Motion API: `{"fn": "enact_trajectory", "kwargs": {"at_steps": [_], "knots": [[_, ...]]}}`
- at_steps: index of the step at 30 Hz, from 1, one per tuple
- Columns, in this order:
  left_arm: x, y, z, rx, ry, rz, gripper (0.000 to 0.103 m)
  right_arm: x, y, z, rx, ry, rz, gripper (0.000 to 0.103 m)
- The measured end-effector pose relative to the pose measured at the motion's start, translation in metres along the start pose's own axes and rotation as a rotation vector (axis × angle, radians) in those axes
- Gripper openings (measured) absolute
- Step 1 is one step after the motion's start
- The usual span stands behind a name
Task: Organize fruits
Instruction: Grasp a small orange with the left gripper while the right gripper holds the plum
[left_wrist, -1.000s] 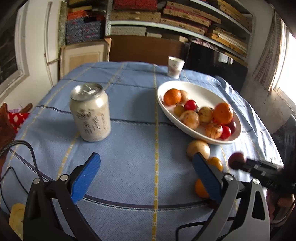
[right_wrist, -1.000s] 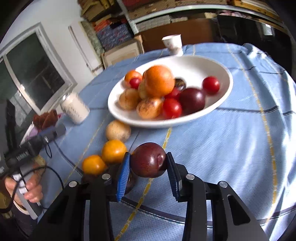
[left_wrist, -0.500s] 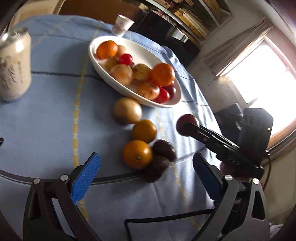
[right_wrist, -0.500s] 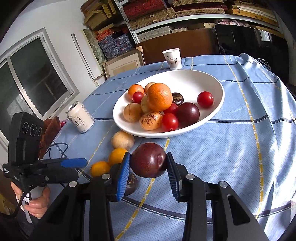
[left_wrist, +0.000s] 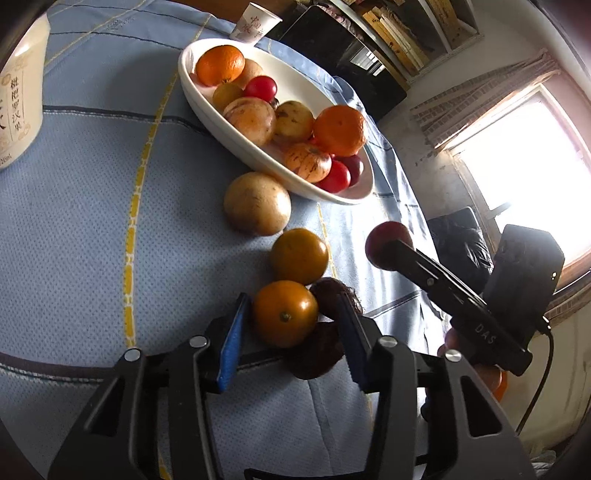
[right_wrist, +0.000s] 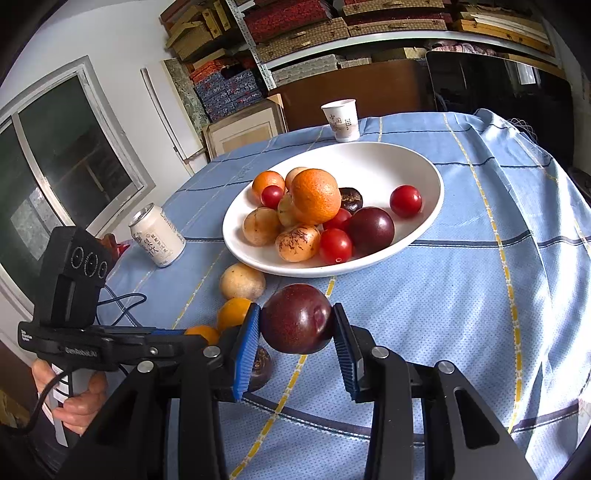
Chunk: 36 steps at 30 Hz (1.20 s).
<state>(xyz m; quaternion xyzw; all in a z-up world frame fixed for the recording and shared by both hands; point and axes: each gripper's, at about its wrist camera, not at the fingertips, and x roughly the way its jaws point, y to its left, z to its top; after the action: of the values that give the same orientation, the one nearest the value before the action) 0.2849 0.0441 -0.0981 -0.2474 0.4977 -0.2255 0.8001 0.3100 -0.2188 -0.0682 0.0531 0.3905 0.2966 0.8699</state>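
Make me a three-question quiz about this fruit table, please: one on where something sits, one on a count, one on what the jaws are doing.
1. Where is the paper cup?
A. Beyond the far edge of the white bowl
B. Inside the bowl
C. Beside the can

2. How many fruits lie on the blue tablecloth outside the bowl?
A. Two
B. Five
C. Nine

3. What is the right gripper doing?
A. Hanging open and empty
B. Holding a dark red plum
C. Holding the can

Answers:
1 A, the cup stands on the cloth behind the bowl.
2 B, the left wrist view shows one tan, two orange and two dark fruits there.
3 B, the plum sits clamped between both blue jaws.
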Motion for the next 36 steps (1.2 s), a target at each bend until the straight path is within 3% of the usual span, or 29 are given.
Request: {"fn": "enact_trajectory", "kwargs": {"at_steps": [3,8,14,28,32,36], "knots": [[0.002,-0.002,0.0,0.003,0.006,0.008,0.037,0.0,-0.001,0.0,0.003,0.002,-0.004,0.04],[0.001,-0.001,-0.002,-0.006,-0.002,0.013,0.036,0.0,-0.003,0.001,0.006,0.002,-0.005,0.04],[-0.004,-0.019,-0.012,0.094,-0.045,0.119,0.036,0.0,-0.004,0.0,0.004,-0.002,-0.005,0.039],[0.001,-0.036,-0.017,0.214,-0.066,0.232,0.037,0.0,-0.004,-0.001,0.005,0.0,-0.011,0.039],[0.005,-0.037,-0.019,0.221,-0.068,0.277,0.046,0.0,-0.004,-0.001,0.004,-0.001,-0.012,0.039],[0.006,-0.038,-0.02,0.236,-0.078,0.285,0.044,0.0,-0.003,0.0,-0.001,-0.003,-0.013,0.04]]}}
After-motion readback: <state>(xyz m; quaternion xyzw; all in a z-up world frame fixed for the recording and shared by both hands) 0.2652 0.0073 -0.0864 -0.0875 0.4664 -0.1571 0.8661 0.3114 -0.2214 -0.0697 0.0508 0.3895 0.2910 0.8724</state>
